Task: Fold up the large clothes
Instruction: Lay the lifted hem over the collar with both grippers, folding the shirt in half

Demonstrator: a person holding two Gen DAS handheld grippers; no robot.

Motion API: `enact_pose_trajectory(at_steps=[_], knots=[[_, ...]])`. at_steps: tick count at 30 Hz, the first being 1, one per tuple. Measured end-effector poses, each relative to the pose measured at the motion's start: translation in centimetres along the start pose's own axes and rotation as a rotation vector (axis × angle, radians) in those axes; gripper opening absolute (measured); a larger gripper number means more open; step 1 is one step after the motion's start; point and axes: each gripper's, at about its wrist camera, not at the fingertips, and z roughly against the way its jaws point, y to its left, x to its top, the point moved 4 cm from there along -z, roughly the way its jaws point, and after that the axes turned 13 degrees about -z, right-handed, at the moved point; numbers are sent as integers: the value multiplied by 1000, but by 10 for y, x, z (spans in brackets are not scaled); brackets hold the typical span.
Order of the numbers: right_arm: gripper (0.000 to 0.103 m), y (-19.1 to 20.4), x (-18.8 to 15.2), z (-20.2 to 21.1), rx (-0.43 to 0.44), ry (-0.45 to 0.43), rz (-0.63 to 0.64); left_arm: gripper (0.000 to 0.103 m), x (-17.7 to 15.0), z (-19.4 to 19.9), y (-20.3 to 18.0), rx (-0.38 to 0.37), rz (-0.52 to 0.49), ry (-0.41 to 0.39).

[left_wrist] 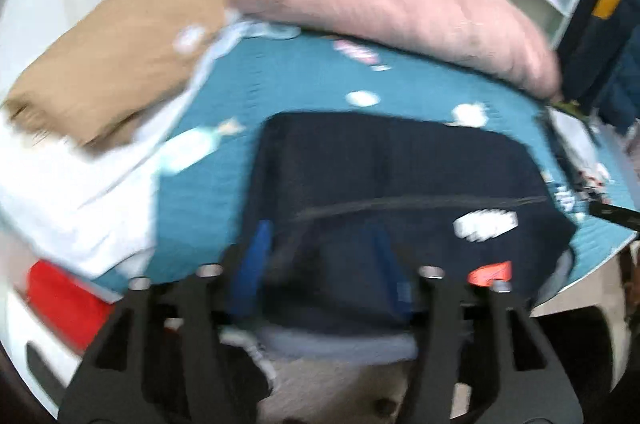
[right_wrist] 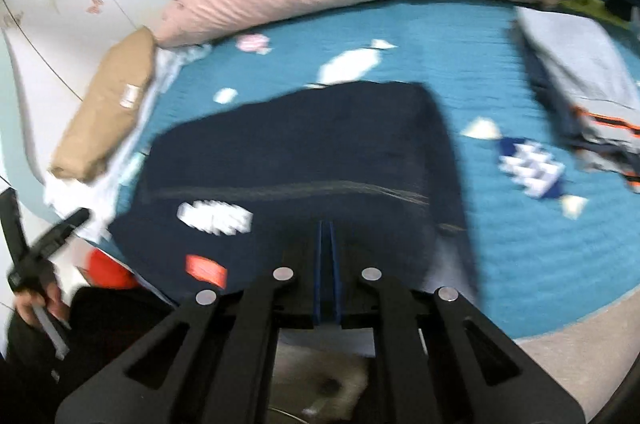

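A dark navy garment (left_wrist: pixel 400 180) with a white logo patch and a red tag lies folded on the teal bedspread (left_wrist: pixel 304 80); it also shows in the right wrist view (right_wrist: pixel 312 148). My left gripper (left_wrist: pixel 320 256) is open, its blue pads over the garment's near edge, nothing clearly between them. My right gripper (right_wrist: pixel 329 248) is shut with its blue pads pressed together at the garment's near edge; I cannot tell whether cloth is pinched. The left gripper (right_wrist: pixel 52 236) shows at the left of the right wrist view. Both views are blurred.
A pink pillow (left_wrist: pixel 400 0) lies at the back of the bed. A tan folded garment (left_wrist: pixel 116 56) sits on white cloth at the left. A stack of folded grey and dark clothes (right_wrist: pixel 588 92) sits at the right. A red object (left_wrist: pixel 64 300) is at the near left.
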Motion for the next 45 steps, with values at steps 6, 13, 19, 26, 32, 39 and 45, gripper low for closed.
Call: enact_pose_trajectory(at_steps=[6, 13, 19, 26, 32, 39, 45], knots=[[6, 24, 6, -67, -150, 51, -30, 70, 14, -68, -52, -52, -68, 112], [0, -26, -39, -101, -238, 175, -109, 69, -37, -105, -44, -55, -10, 242], [3, 20, -6, -95, -208, 150, -90, 70, -40, -100, -39, -88, 20, 220], [5, 118, 49, -145, -24, 140, -26, 70, -42, -99, -41, -92, 4, 193], [1, 116, 68, -200, -104, 204, -69, 72, -47, -96, -39, -104, -14, 154], [0, 114, 60, -199, -131, 231, -51, 78, -43, -98, -40, -132, -5, 159], [1, 115, 3, -170, -151, 308, -23, 83, -42, -101, -41, -137, 6, 161]])
